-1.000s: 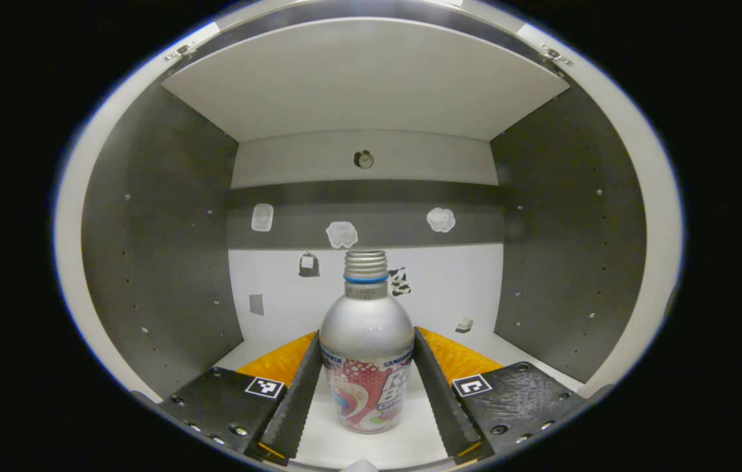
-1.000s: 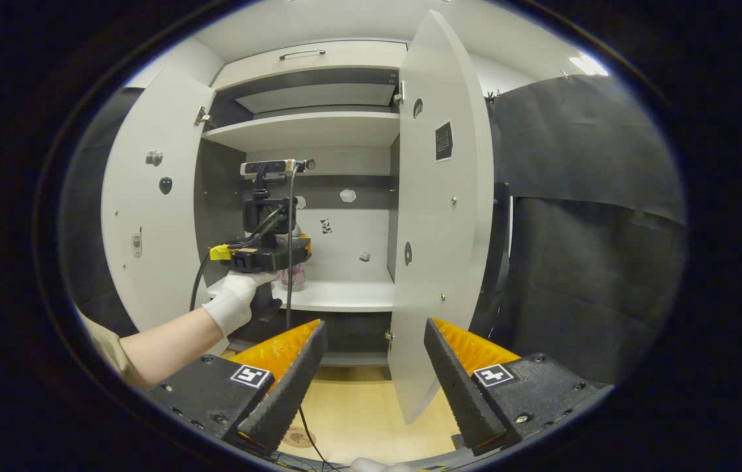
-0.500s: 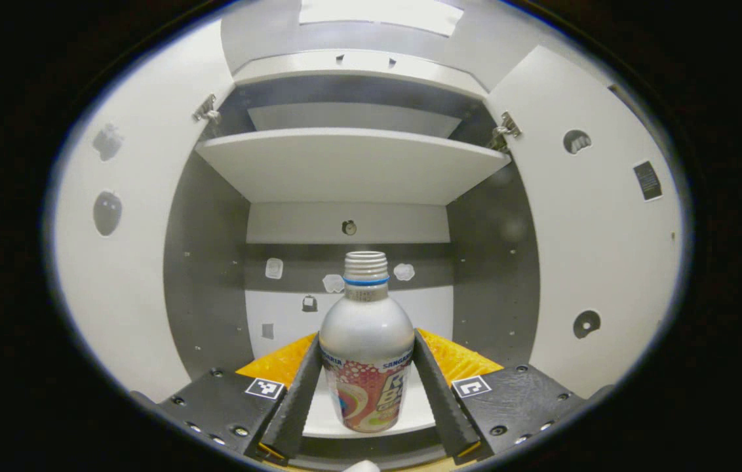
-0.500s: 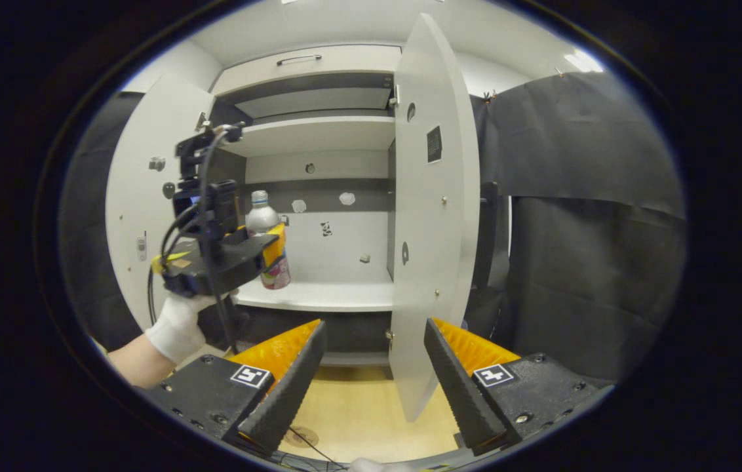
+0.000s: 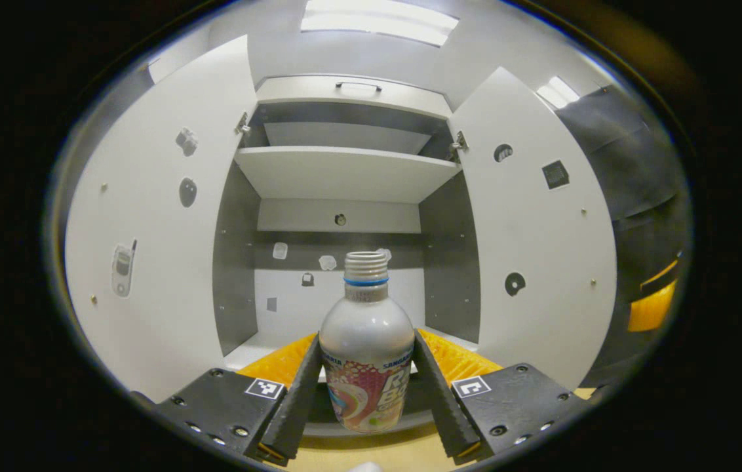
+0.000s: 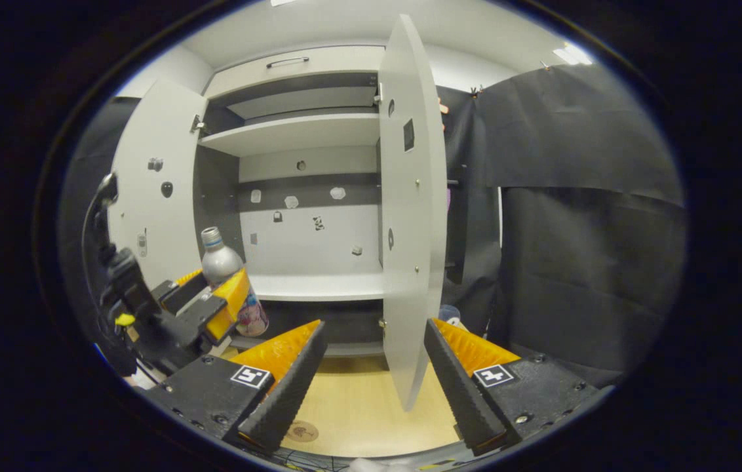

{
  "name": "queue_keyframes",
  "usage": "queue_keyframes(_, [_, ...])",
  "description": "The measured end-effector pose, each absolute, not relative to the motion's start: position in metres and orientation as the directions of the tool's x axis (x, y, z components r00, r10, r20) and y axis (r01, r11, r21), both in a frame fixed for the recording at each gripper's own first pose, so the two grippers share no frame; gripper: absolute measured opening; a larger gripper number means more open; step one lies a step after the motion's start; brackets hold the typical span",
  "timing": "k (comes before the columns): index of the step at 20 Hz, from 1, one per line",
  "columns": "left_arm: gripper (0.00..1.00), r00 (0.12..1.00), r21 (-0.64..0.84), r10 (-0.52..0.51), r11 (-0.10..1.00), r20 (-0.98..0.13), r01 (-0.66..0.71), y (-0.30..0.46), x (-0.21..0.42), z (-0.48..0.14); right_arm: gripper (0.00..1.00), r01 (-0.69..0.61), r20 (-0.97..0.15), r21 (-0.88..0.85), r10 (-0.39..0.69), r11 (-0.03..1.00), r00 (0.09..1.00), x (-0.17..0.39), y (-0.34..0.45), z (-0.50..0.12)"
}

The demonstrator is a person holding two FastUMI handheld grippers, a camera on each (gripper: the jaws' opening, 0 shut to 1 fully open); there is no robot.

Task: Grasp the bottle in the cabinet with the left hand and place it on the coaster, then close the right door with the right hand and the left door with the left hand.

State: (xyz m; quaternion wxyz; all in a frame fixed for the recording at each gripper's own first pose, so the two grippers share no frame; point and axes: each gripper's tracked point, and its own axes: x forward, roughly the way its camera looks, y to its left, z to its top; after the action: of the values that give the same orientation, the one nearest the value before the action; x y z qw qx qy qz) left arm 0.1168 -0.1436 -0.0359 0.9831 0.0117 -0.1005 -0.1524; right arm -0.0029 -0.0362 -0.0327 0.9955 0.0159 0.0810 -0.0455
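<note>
Gripping the bottle in my left claw, I have both ridged fingers pressed against its sides, one on each flank of the printed label. It stands upright between them, its threaded neck bare of any cap, a blue ring just beneath the threads. The bottle is out in front of the cabinet, clear of the lower shelf, with both doors standing wide: the left door on one side and the right door on the other, each dotted with small stickers.

From the right gripper view, the same bottle sits in the left claw low at the left, tilted a little, just in front of the cabinet's left side. My right claw hangs with its fingers apart and nothing between them, above the wooden worktop. The edge of the right door reaches down toward the gap between those fingers, though I cannot tell how near it is. A round coaster lies on the worktop, beside my right claw's near finger.
</note>
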Motion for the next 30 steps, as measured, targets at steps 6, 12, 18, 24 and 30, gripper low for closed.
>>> queue_keyframes(6, [0.82, 0.935, 0.058, -0.343, 0.939, 0.089, 0.339, -0.147, 0.075, -0.124, 0.98, 0.093, -0.212, 0.000, -0.091, 0.996, 0.973, -0.012, -0.039, -0.047])
queue_keyframes(12, [0.78, 0.913, 0.057, -0.408, 0.912, 0.020, 0.406, -0.161, 0.046, -0.209, 0.98, 0.082, -0.260, -0.021, -0.084, 0.996, 0.962, -0.016, -0.038, -0.057])
queue_keyframes(18, [0.82, 0.890, 0.025, -0.452, 0.891, -0.057, 0.453, -0.165, 0.034, -0.284, 0.98, 0.069, -0.289, -0.045, -0.079, 0.997, 0.954, -0.018, -0.033, -0.062])
queue_keyframes(24, [0.78, 0.871, 0.021, -0.487, 0.872, -0.069, 0.489, -0.164, 0.024, -0.316, 0.98, 0.050, -0.301, -0.058, -0.066, 0.997, 0.952, -0.018, -0.027, -0.066])
queue_keyframes(30, [0.78, 0.878, 0.023, -0.471, 0.880, -0.081, 0.474, -0.162, 0.025, -0.327, 0.98, 0.032, -0.315, -0.065, -0.051, 0.997, 0.948, -0.022, -0.022, -0.070])
